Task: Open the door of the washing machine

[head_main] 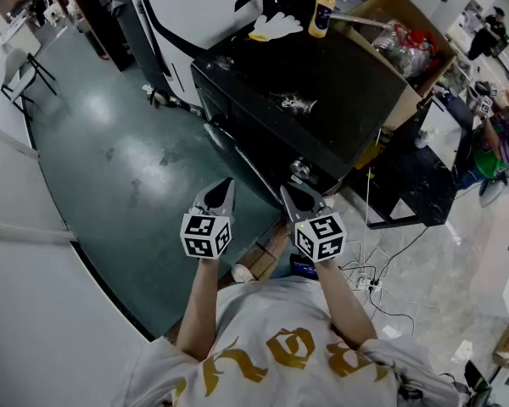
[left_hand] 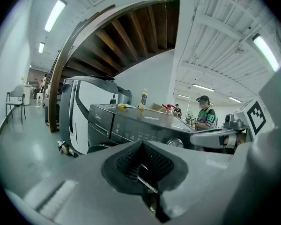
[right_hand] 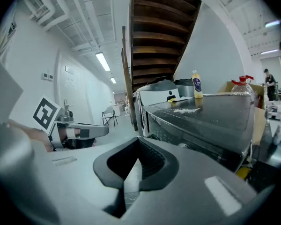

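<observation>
Both grippers up in front of the washing machine (head_main: 331, 87), neither touching it. Left gripper (head_main: 223, 195) jaws closed, nothing between them; right gripper (head_main: 295, 197) same, closed and empty (each gripper's own view confirms it). Machine is black, front face towards the person; door (head_main: 231, 149) sits low on that face, only its curved rim shows, looks shut. Left gripper is just short of the door, right gripper near the control knob (head_main: 299, 170). On top of the machine: yellow bottle (head_main: 322, 11) and a glove (head_main: 276, 26). Cardboard box (head_main: 411, 53) against its far side, white appliance (head_main: 204, 7) beside it.
</observation>
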